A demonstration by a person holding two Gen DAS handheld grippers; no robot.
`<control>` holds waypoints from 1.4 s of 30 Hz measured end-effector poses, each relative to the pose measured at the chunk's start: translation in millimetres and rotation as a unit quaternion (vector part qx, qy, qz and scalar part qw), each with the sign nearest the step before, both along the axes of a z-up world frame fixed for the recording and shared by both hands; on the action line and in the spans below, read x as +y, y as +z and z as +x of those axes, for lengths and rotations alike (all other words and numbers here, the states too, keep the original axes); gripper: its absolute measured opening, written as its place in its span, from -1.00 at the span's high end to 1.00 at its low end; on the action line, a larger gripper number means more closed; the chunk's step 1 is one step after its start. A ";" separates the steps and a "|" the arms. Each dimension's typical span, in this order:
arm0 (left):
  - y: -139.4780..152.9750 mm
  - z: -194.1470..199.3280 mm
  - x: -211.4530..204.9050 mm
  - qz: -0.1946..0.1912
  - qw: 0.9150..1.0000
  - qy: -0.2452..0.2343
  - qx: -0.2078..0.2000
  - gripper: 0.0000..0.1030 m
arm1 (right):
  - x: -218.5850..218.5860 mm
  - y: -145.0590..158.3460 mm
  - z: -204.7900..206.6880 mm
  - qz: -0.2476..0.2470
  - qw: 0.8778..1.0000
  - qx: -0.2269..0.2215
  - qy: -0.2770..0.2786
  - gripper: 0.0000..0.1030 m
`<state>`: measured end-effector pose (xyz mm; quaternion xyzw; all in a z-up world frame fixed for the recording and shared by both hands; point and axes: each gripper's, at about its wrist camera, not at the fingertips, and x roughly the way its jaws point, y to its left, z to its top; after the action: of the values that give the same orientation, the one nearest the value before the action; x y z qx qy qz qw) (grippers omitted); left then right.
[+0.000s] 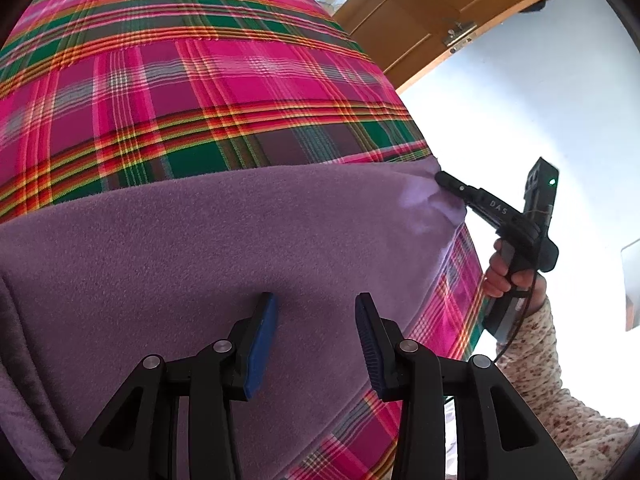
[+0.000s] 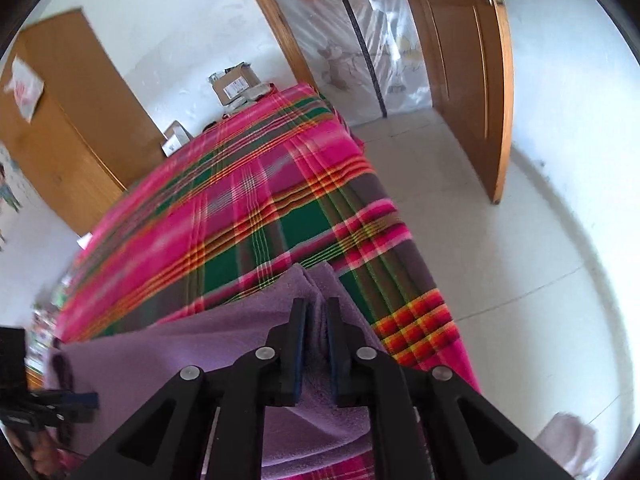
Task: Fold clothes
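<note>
- The plaid cloth (image 2: 256, 208), pink, green and orange, covers a broad raised surface and serves here as the landmark; it hangs over the near edge.
- The white tiled floor (image 2: 500, 248) runs alongside the plaid cloth toward a wooden door (image 2: 472, 80) standing ajar.
- A wooden wardrobe (image 2: 68, 128) stands beyond the plaid cloth's far side against a white wall.
- The purple fleece garment (image 1: 200, 256) lies flat on the near end of the plaid cloth.
- Cardboard boxes (image 2: 236, 82) sit at the far end of the plaid cloth; their contents cannot be made out.
- The left gripper (image 1: 316, 312) hovers over the garment's middle, jaws apart, nothing between them.
- The right gripper (image 2: 317, 312) pinches a raised fold at the garment's corner, near the cloth's edge; a hand (image 1: 508, 270) in a floral sleeve holds it.
</note>
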<state>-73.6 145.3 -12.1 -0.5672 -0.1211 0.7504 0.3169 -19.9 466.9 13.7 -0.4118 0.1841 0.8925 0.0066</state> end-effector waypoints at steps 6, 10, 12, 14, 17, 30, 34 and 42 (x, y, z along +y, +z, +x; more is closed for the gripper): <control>5.9 14.4 16.6 -0.033 0.999 -0.030 0.030 0.18 | -3.1 17.2 18.0 0.036 0.999 0.021 -0.009 0.76; 7.7 31.6 38.6 -0.072 0.993 -0.076 0.062 0.18 | 1.1 12.9 36.9 0.027 0.999 0.016 -0.007 0.61; 10.2 40.0 49.3 -0.097 0.987 -0.094 0.088 0.18 | 0.1 7.9 40.3 0.028 1.000 0.004 -0.008 0.51; 11.6 47.1 57.1 -0.113 0.982 -0.109 0.105 0.18 | 0.1 4.3 42.6 0.026 1.000 0.001 -0.009 0.48; 12.3 57.1 68.2 -0.130 0.975 -0.131 0.122 0.18 | 0.9 0.3 45.8 0.020 1.000 0.003 -0.012 0.45; 6.5 65.2 86.9 -0.182 0.959 -0.148 0.157 0.18 | -8.6 1.7 56.1 0.059 0.997 0.018 -0.040 0.87; 6.5 74.2 89.8 -0.204 0.949 -0.160 0.178 0.19 | -12.5 5.1 58.6 0.066 0.997 0.023 -0.042 0.89; 7.9 66.2 82.3 -0.190 0.957 -0.151 0.161 0.27 | -17.3 8.2 57.3 0.073 0.996 0.033 -0.043 0.91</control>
<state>-7.4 227.5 -4.2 -0.5006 0.1637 0.7841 0.3283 37.5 449.6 21.9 -0.3721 0.1359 0.9156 0.0690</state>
